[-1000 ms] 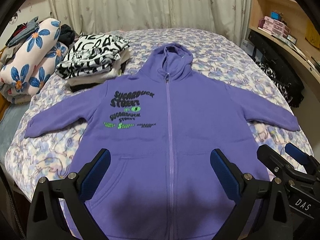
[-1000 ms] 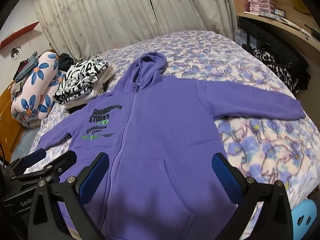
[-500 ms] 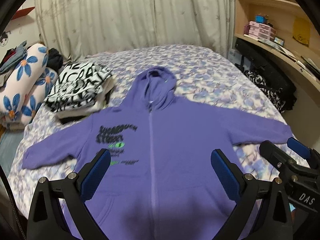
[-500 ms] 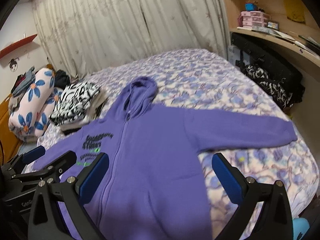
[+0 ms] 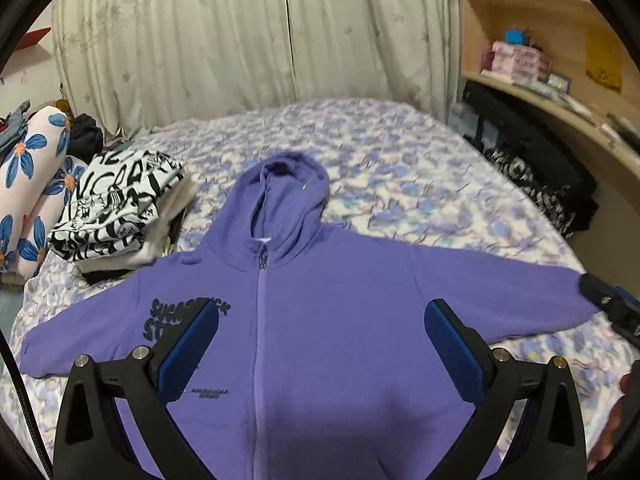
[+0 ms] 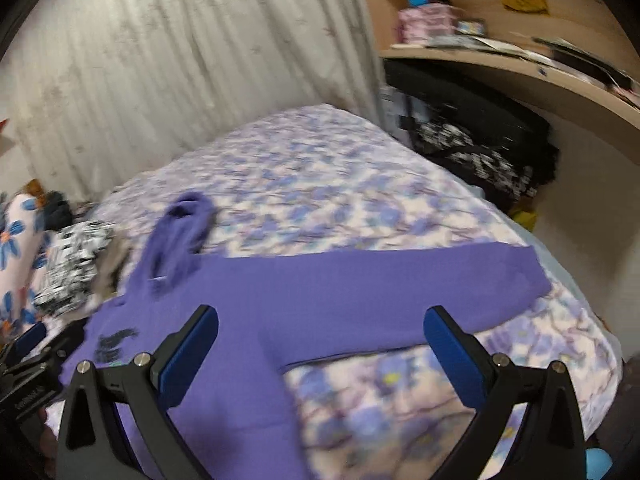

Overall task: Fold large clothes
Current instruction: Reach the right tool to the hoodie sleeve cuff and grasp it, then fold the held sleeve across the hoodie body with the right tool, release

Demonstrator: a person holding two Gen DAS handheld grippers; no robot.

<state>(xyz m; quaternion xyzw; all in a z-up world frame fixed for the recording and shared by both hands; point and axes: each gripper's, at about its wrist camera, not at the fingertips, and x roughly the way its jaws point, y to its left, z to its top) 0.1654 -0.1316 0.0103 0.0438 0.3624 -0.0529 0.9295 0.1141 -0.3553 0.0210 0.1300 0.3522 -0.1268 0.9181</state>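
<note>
Both cameras are swinging rightward and tipping up compared with a second ago: the purple hoodie point(image 5: 340, 320), lying face-up and spread flat on the floral bedspread point(image 5: 400, 168), is sliding lower in the left view, while the right view is now blurring and centring on the right sleeve point(image 6: 400, 292). The left gripper point(image 5: 322, 344) and right gripper point(image 6: 322, 344) are both hanging released, jaws wide apart, grasping nothing. Judging from this, no fold has started; the right gripper is probably heading for that sleeve's cuff point(image 6: 520, 276) to bring it inward first.
</note>
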